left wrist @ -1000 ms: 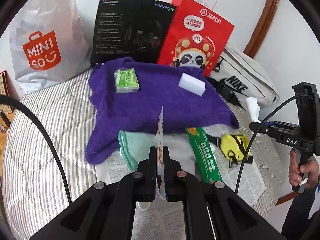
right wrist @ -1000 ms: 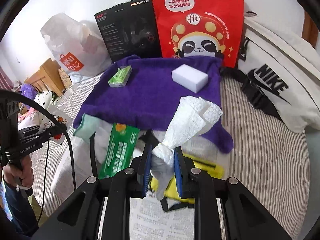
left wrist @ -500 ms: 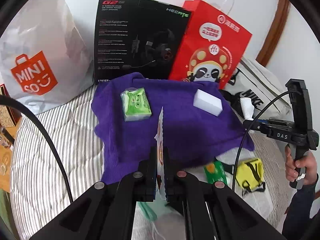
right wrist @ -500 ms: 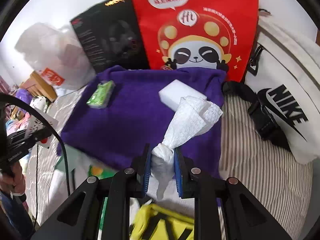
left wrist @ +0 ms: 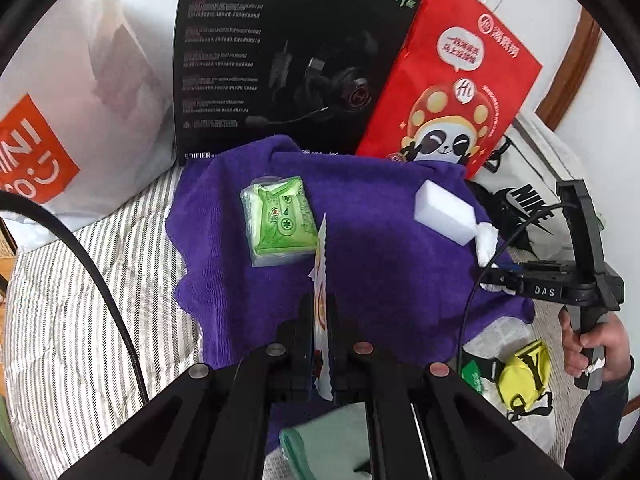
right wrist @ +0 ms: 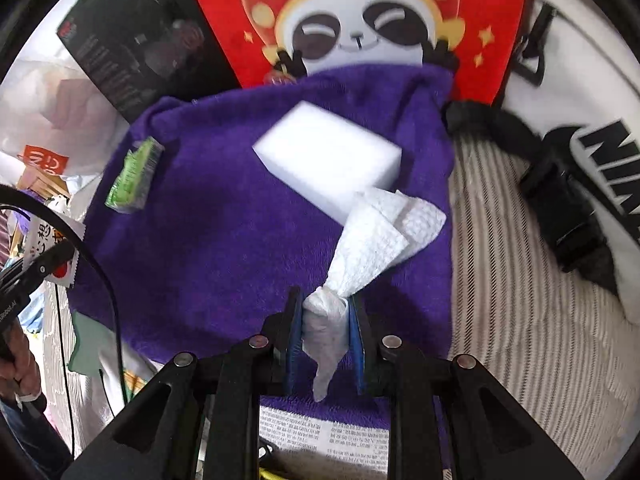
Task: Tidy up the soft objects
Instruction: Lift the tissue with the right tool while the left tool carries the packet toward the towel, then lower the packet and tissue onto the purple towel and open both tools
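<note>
Left claw (left wrist: 322, 320) and right claw (right wrist: 325, 332), both angled downward, each clamped on something thin.

Purple towel (left wrist: 380, 264), white sponge (right wrist: 328, 160), green packet (left wrist: 280, 220), striped bedding (left wrist: 80, 320).

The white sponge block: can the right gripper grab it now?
Probably not yet. The right gripper is shut on a paper towel, so its jaws are full, though the white sponge block lies uncovered on the purple towel.
</note>
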The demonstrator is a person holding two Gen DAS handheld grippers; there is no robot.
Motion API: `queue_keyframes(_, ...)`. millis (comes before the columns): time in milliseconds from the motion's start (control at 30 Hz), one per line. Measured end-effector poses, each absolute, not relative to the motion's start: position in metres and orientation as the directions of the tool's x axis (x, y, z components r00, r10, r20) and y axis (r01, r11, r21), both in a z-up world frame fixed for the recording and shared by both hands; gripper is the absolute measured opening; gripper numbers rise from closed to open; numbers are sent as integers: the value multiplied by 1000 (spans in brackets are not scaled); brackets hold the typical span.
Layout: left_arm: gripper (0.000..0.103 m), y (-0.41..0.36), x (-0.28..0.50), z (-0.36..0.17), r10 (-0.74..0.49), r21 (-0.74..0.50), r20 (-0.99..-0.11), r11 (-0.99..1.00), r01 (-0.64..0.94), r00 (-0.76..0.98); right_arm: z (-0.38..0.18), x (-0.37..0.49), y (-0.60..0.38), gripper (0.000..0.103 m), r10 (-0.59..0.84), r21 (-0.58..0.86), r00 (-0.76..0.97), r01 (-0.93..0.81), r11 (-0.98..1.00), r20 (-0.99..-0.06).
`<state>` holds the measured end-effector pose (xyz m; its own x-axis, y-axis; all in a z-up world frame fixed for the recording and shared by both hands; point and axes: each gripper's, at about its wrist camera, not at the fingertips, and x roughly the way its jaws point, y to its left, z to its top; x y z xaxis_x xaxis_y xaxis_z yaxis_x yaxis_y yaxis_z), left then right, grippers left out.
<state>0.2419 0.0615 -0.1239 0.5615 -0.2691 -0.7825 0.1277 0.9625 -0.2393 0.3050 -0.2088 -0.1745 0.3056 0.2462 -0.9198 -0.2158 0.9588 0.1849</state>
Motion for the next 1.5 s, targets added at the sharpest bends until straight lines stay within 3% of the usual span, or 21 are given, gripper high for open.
queue_keyframes(267,5,63,262,-143,-261,-244,-805,964,103,532,-177,300,-211,26,268,197,326,-236,952,-906)
queue_keyframes(400,5,60,272,-153,-253,-235,-821,967,101,512,-175,295,-213,52,291,215,331,-248,945,-898)
queue_keyframes(600,5,53,282,-156,-298,-275,-819,954,121,490,-163,285,-217,65,288,194,362,-274,942,-886)
queue_keyframes(1033,11,43,284,-165,-215,-182,-853,977,114,475,-150,269,-223,65,270,166,397,-278,946,-877)
queue_keyframes(1200,26,43,281,-163,-241,-212,-848,971,115,471,-143,261,-226,65,268,157,411,-284,946,-872)
queue_keyframes(1267,50,42,279,-161,-211,-182,-855,977,107,474,-141,259,-227,66,272,159,416,-286,945,-868)
queue_keyframes(1500,52,41,268,-151,-159,-122,-854,987,105,496,-140,249,-226,66,258,139,421,-292,946,-869)
